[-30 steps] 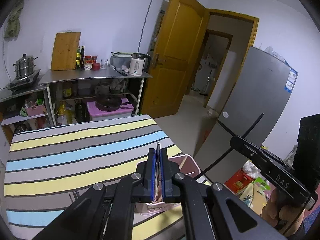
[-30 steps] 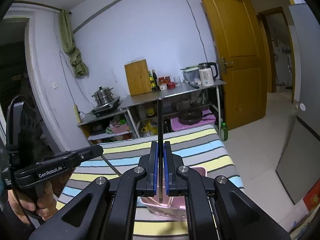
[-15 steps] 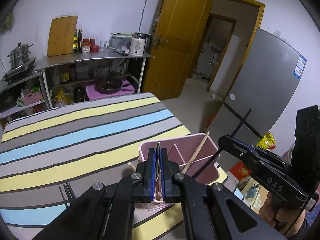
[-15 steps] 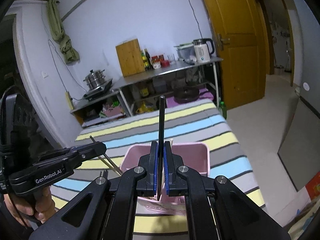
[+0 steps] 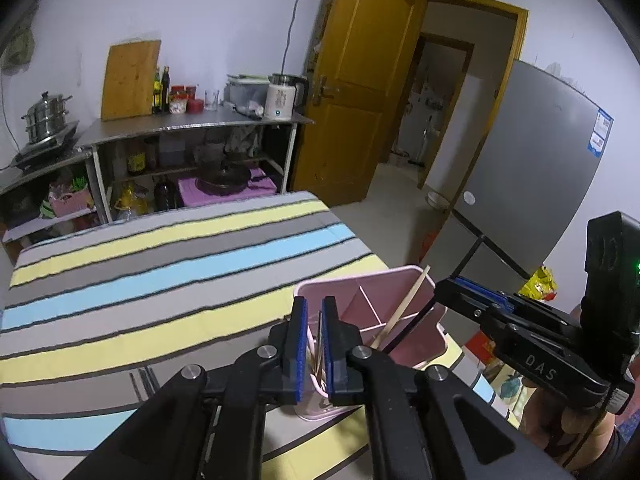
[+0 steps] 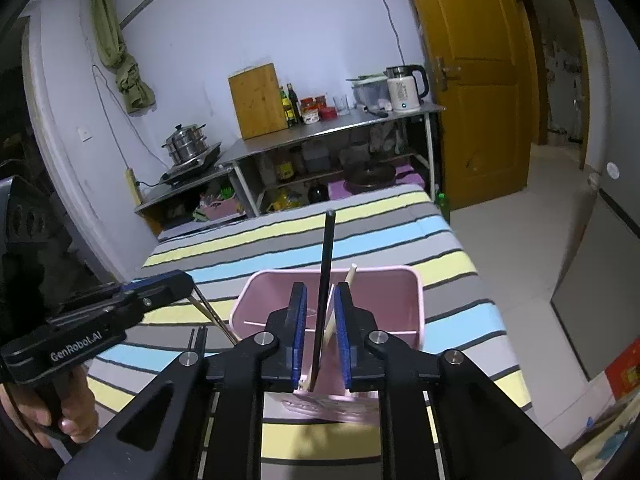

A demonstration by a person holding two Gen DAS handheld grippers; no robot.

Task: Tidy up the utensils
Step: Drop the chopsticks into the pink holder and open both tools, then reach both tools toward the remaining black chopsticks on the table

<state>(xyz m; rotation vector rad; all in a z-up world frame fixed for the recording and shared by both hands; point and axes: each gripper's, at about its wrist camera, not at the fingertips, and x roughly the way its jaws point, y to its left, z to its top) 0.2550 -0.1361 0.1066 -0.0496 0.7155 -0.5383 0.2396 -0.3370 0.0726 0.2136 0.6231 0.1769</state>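
The pink utensil holder (image 6: 416, 300) stands at the near right end of the striped counter (image 6: 280, 240); it is a rectangular plastic tub with thin inner dividers. Both claws reach over its near rim. The right claw (image 6: 320, 289) points down into it, and its jaws have just been opening. They now stand released, with the black chopstick (image 6: 326, 248) between the blue pads and clear of both. That chopstick stands nearly upright with a slight lean, its lower end down inside the holder. A wooden chopstick (image 6: 352, 274) leans just to its right, its tip above the far rim. The left claw (image 5: 314, 305) tilts down over the holder's near left corner, with only a narrow gap between its jaws. It is clenched on a pale chopstick (image 5: 319, 320), which in the right wrist view slants from the claw's tip down toward the holder's left wall. The left hand (image 6: 60, 412) wraps that claw's handle at the near left, and the right hand (image 5: 560, 428) grips the other handle at the near right. Two dark chopsticks (image 5: 144, 380) lie flat on the cloth just left of the holder. A metal shelf (image 6: 340, 128) with a cutting board and kettle stands along the far wall.
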